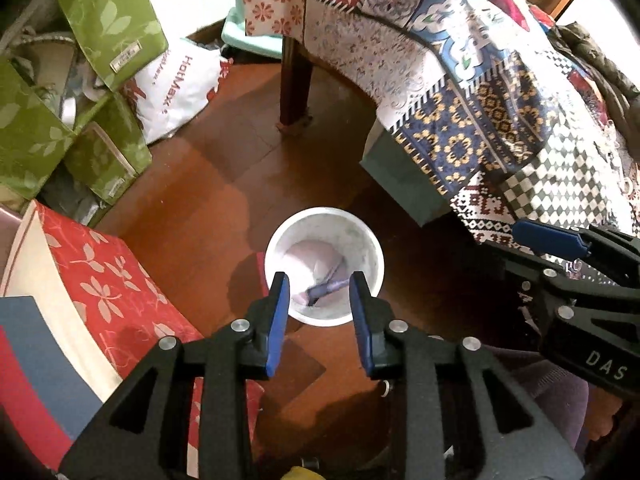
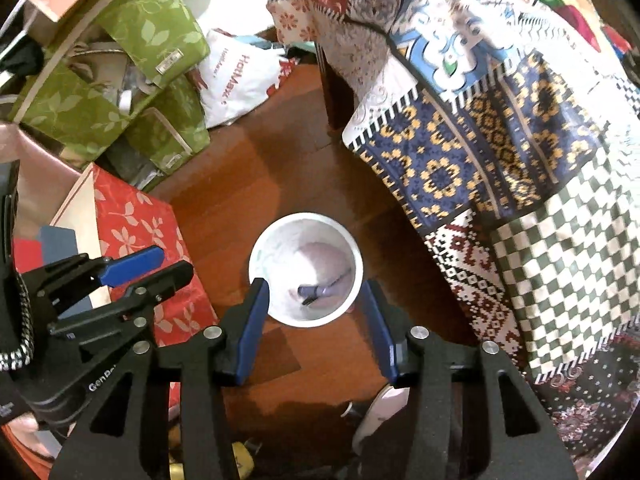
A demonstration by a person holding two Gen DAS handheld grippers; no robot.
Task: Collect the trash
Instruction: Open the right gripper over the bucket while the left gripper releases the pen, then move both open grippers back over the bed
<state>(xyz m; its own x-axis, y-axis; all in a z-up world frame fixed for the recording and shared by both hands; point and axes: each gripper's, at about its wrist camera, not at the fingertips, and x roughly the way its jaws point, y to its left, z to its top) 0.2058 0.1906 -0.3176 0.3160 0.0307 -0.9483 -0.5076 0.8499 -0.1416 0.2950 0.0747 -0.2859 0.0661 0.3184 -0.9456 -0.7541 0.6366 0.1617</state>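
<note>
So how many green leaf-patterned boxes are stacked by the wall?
3. One sits topmost, tilted; one lies lower at the far left; one sits lowest, beside the red floral box. Clutter between them may hide more.

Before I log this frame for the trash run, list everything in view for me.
bin: one, white, on the floor, centre
pen-like item: one, purple, inside the bin on a pale liner
storage boxes: several, green leaf print, upper left
box: one, red leaf print, left of the bin
plastic bag: one, white with red lettering, behind
tablecloth: one, patchwork, draped right
floor: brown wood
left hand-held gripper: open above the bin
right hand-held gripper: open above the bin
</note>
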